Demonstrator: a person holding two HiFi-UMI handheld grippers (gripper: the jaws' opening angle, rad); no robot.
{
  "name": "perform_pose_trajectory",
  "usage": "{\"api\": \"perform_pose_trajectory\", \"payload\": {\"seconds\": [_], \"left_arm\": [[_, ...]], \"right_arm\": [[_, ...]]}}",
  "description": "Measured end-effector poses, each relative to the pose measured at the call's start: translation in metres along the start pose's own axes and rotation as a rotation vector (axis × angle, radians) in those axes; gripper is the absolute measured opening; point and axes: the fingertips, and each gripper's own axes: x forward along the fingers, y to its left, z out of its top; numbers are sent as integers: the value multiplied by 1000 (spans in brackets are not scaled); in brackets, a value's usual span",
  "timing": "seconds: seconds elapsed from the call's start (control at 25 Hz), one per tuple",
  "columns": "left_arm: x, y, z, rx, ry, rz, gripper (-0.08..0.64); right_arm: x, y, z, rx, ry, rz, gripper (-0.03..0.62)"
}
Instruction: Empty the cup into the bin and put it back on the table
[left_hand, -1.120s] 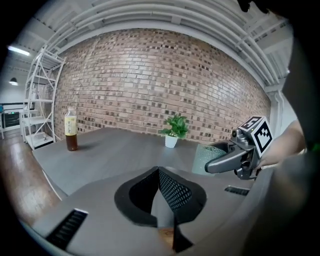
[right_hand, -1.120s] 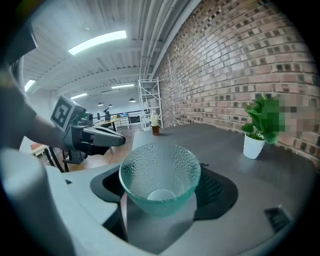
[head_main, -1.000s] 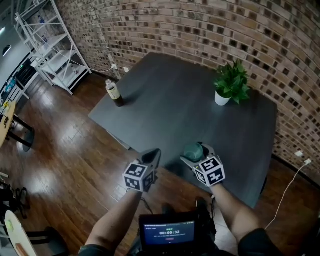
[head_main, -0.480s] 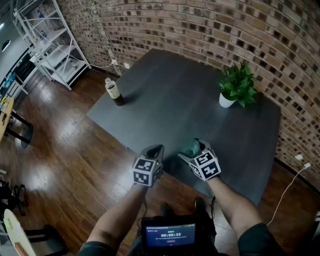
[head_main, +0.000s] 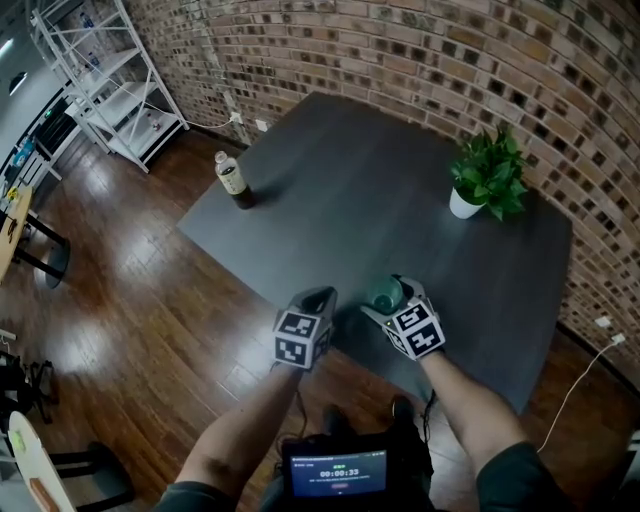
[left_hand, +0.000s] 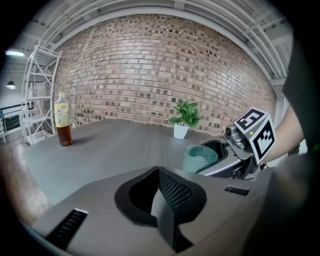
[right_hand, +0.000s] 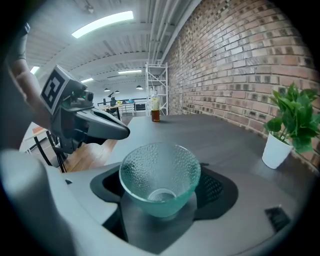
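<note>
Green-tinted dimpled glass cup (right_hand: 160, 177) stands upright, mouth up, pinched low between the jaws of the right gripper (head_main: 385, 298), just over the near edge of the dark grey table (head_main: 350, 190). It looks empty, so I judge the set-down lies straight below. Right forearm reaches forward, gripper roughly level. Left gripper (left_hand: 161, 192), jaws pressed together on nothing, hovers beside it at that same table edge.

1. A dark grey table (head_main: 360, 200) stands on a glossy wooden floor (head_main: 130, 290), close to a brick wall (head_main: 420, 60)
2. A bottle (head_main: 232, 180) of brown drink stands upright near the table's left corner
3. A potted plant (head_main: 487, 180) in a white pot sits well apart, on the wall side
4. A white shelving rack (head_main: 110, 85) stands on the floor to the left
</note>
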Motion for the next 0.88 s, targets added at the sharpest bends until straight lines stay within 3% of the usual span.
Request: {"api": "perform_pose_trajectory", "payload": {"seconds": [0.32, 0.56, 0.64, 0.88], "left_arm": [[4, -11, -2, -50, -3, -19, -8], [0, -12, 2, -43, -8, -11, -8], [-4, -8, -1, -56, -10, 5, -8], [-19, -3, 0, -74, -28, 20, -6]], "right_arm": [[6, 2, -6, 28, -16, 12, 400], [8, 0, -7, 42, -17, 20, 408], [7, -1, -10, 44, -10, 23, 471], [-6, 2, -1, 58, -59, 16, 471]]}}
